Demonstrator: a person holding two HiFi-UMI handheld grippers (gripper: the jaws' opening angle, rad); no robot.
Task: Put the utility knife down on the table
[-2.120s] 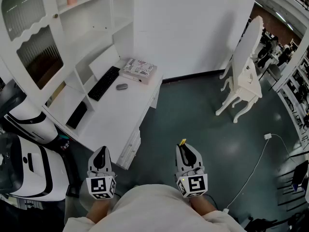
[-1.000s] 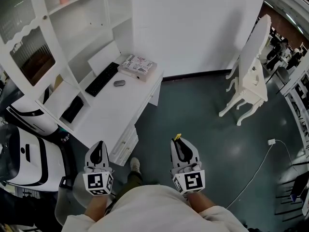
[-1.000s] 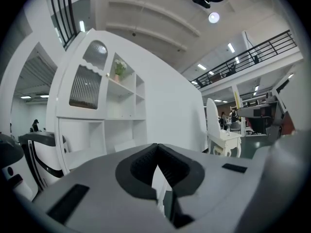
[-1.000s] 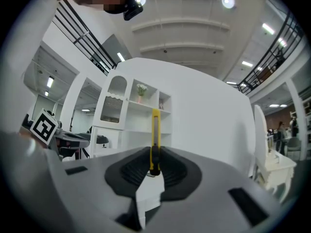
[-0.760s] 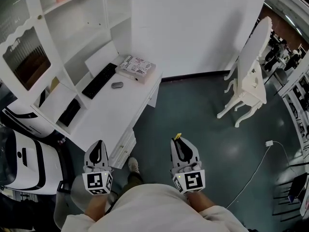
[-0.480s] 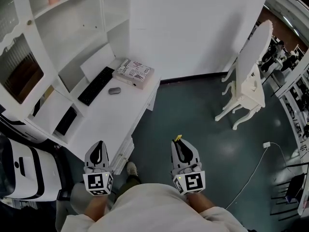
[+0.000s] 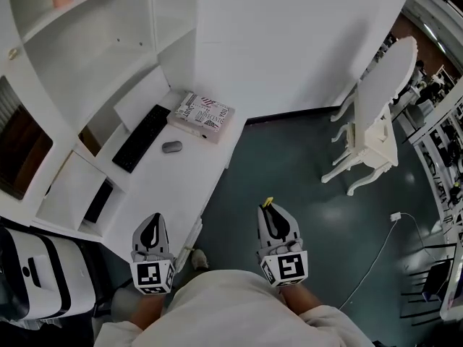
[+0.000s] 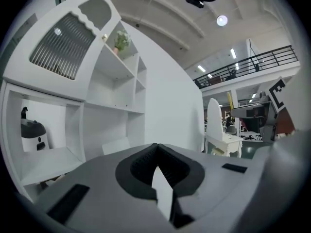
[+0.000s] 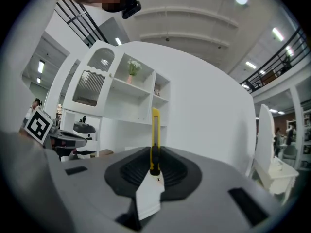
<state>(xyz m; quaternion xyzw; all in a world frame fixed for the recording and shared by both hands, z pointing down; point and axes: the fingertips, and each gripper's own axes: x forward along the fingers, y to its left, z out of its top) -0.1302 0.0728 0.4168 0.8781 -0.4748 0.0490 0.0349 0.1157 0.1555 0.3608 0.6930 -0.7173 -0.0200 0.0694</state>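
Note:
My right gripper [image 7: 270,210] is shut on a yellow utility knife [image 9: 155,139], which sticks out past the jaws; its yellow tip [image 7: 268,202] shows in the head view. The gripper hangs over the dark floor, right of the white table [image 7: 170,183]. My left gripper [image 7: 150,225] is shut with nothing in it, near the table's front corner. In the left gripper view the jaws [image 8: 158,168] are closed and point at the white shelving.
On the table lie a black keyboard [image 7: 141,137], a grey mouse [image 7: 172,147] and a patterned box [image 7: 202,114]. White shelving [image 7: 94,56] rises behind. A white chair [image 7: 372,121] stands on the floor at right, a white machine [image 7: 40,295] at lower left. A cable [image 7: 376,255] crosses the floor.
The view has shifted closer to the table, so the desk and shelving now sit larger and lower left. Both grippers keep their pose; the right one still holds the knife.

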